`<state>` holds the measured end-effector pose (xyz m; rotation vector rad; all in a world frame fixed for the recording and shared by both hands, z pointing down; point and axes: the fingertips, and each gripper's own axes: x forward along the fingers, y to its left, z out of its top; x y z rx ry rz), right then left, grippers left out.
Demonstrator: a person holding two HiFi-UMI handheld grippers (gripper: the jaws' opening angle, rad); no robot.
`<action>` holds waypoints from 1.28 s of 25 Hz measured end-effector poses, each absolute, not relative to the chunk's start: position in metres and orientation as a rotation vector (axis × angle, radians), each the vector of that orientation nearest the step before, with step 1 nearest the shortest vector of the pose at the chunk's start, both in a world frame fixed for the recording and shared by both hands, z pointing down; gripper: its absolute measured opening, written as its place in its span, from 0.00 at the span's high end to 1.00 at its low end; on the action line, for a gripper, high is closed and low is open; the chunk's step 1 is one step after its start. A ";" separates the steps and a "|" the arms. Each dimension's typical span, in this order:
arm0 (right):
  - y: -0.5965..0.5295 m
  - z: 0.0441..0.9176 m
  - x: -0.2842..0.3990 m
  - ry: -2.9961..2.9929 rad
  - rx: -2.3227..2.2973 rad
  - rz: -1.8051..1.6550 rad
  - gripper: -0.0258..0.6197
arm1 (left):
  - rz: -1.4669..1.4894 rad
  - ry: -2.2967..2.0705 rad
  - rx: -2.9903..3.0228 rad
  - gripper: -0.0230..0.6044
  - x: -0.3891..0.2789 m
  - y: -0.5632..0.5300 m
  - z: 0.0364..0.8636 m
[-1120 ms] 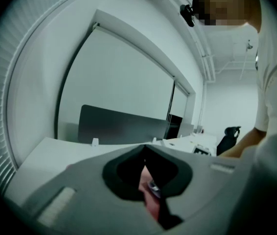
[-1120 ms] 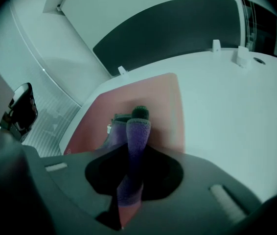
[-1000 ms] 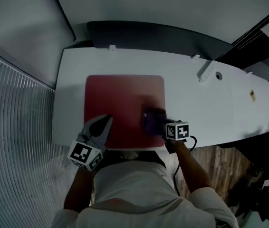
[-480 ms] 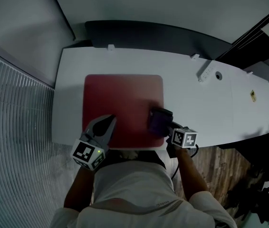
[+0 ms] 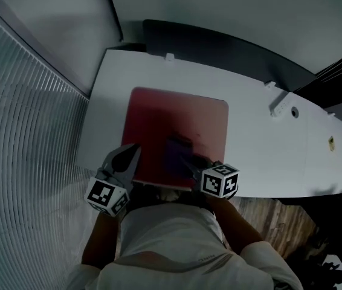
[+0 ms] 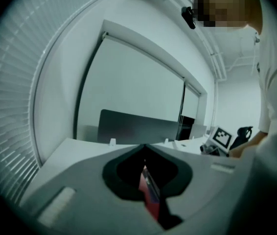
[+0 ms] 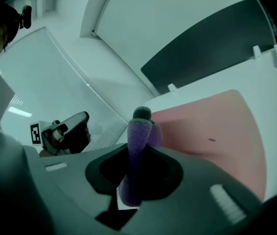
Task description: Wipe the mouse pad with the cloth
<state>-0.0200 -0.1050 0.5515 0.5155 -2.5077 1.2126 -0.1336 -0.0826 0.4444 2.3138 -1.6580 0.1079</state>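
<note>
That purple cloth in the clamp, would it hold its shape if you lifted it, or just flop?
Probably floppy: the cloth bunches where the right gripper's jaws pinch it. Likely light, since that pinch alone holds it. Its fuzzy surface looks unlikely to slip.

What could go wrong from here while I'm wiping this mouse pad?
The left gripper meets the mouse pad only at its near left edge, so a hard stroke might swing the pad. The cloth in the right gripper is close to the pad's near edge and could run off it.
</note>
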 end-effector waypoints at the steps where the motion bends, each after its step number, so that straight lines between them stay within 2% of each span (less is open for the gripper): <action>1: -0.097 0.549 -0.037 -2.511 0.451 1.212 0.87 | 0.110 -1.687 2.293 0.96 -0.144 -0.078 0.443; 10: -0.016 0.564 -0.160 -2.430 0.051 1.170 0.87 | 0.115 -1.882 2.128 0.96 -0.216 -0.025 0.443; 14: 0.011 0.570 -0.199 -2.405 -0.018 1.158 0.87 | 0.124 -1.921 2.080 0.96 -0.231 -0.005 0.436; 18: 0.023 0.618 -0.225 -2.304 0.013 1.129 0.87 | 0.111 -1.924 2.068 0.96 -0.242 0.008 0.446; 21: 0.018 0.655 -0.224 -2.248 0.110 1.053 0.87 | 0.110 -1.899 2.082 0.96 -0.246 0.012 0.459; 25: 0.003 0.662 -0.204 -2.218 0.199 1.069 0.87 | 0.101 -1.850 2.123 0.96 -0.240 0.004 0.459; 32: -0.023 0.662 -0.133 -2.188 0.339 1.108 0.87 | 0.109 -1.682 2.255 0.96 -0.196 -0.034 0.457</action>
